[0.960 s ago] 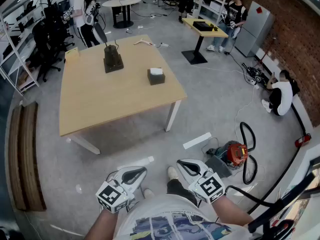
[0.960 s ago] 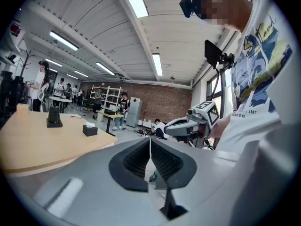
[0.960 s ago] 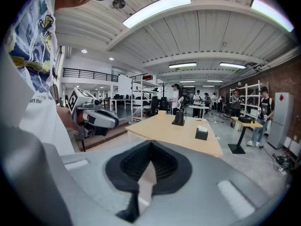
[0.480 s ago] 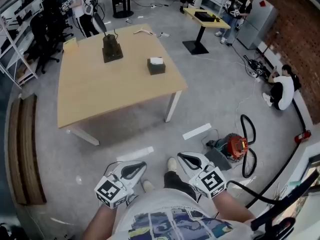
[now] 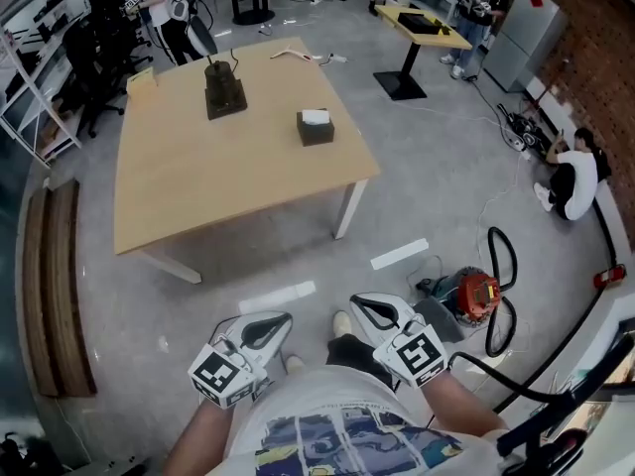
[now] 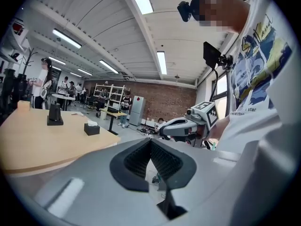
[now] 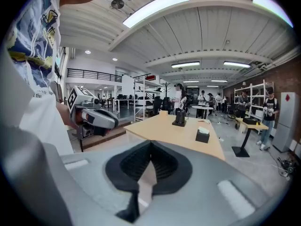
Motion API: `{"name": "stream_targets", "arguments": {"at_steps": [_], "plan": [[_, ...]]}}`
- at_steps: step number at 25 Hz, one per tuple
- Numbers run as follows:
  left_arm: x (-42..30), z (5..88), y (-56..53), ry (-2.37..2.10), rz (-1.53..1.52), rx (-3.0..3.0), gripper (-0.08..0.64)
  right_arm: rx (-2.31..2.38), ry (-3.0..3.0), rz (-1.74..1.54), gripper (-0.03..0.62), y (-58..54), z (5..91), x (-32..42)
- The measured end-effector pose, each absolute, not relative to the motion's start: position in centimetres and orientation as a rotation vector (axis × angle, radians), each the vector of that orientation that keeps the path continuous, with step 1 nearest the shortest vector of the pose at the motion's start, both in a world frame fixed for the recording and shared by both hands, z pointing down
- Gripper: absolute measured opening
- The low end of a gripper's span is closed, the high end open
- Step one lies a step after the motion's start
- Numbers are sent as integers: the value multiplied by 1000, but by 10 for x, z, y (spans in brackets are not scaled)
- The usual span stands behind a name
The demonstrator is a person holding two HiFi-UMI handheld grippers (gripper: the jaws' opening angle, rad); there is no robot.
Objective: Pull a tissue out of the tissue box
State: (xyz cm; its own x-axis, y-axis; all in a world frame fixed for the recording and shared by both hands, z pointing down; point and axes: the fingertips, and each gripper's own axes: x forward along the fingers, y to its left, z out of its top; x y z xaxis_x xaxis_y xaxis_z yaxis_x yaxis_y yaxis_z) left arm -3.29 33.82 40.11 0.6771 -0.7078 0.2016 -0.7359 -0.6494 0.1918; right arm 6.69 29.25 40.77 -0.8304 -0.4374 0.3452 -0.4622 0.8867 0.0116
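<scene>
In the head view the person's forearms (image 5: 191, 452) are cut off by the bottom edge of the picture. The dark object (image 5: 225, 98) on the far part of the counter (image 5: 218, 191) is too small to identify. It reads only as a dark block with something thin rising from it. The opening of the tissue box (image 5: 315, 129) cannot be made out in any view.

The tissue box stands on the counter toward its right side, near that edge, and well apart from both tools. The left tool (image 5: 272, 324) and the right tool (image 5: 364, 307) are held low, close in front of the person's body, over the grey floor (image 5: 427, 196). The counter's near edge and a stretch of floor lie between them and the box. In the left gripper view the box sits far off to the left of the jaws. In the right gripper view it sits far off, up and to the right of them.

The box is small, dark and roughly cube-shaped, with a white tissue (image 5: 315, 117) showing on top.

The left tool's jaws are closing, their ribbed pads meeting at the tips with nothing between them. The right tool's jaws are pressed together and hold nothing.
</scene>
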Motion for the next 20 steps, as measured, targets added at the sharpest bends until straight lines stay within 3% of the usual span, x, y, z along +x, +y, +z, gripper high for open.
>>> {"name": "stream_targets", "arguments": {"at_steps": [20], "plan": [[20, 385, 152, -1367, 170, 2522, 2, 491, -2755, 125, 0, 119, 420, 109]]}}
